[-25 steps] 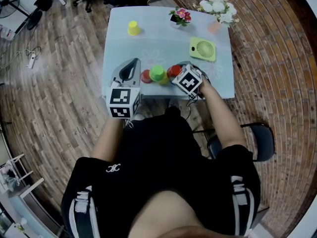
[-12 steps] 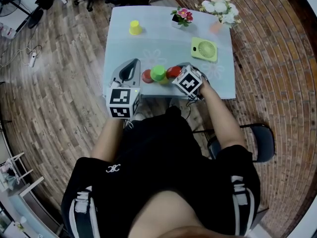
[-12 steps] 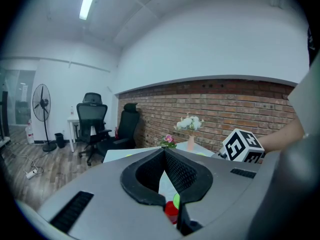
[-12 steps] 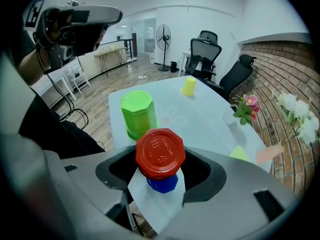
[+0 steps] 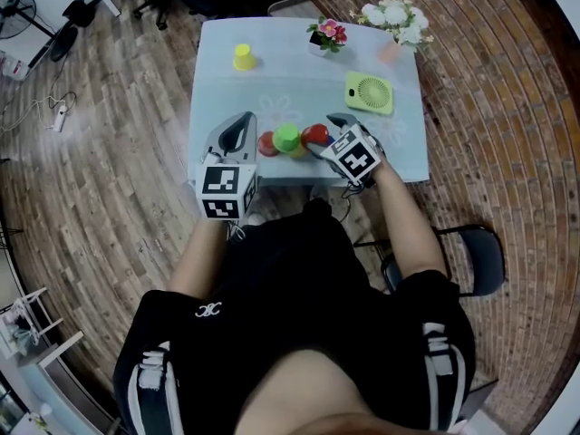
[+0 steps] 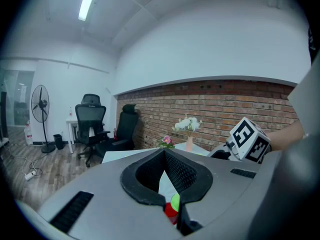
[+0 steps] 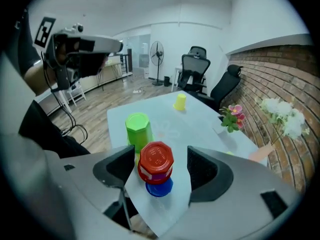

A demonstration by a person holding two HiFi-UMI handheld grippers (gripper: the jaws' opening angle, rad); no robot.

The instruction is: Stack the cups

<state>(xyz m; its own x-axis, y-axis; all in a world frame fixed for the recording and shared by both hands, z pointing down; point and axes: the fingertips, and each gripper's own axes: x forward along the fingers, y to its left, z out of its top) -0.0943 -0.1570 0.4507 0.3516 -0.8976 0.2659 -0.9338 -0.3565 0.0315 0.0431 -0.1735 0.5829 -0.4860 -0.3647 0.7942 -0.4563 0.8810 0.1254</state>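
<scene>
The left gripper [image 5: 246, 119] hung empty, its jaws met at the tips, beside a lone red cup [image 5: 267, 142] and the green cup [image 5: 287, 136]. The right gripper [image 7: 161, 170] had just been opening, and the red-topped cup stack [image 7: 156, 162] stood free between its jaws. A withdrawing pad could have clipped the stack and toppled it off the table [image 5: 217, 80] edge.

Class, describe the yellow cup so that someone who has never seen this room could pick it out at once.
Start at the pale blue table. Near its far left corner, away from the person, the yellow cup stands upside down. It stands alone, while the red and green cups crowd the near edge.
</scene>
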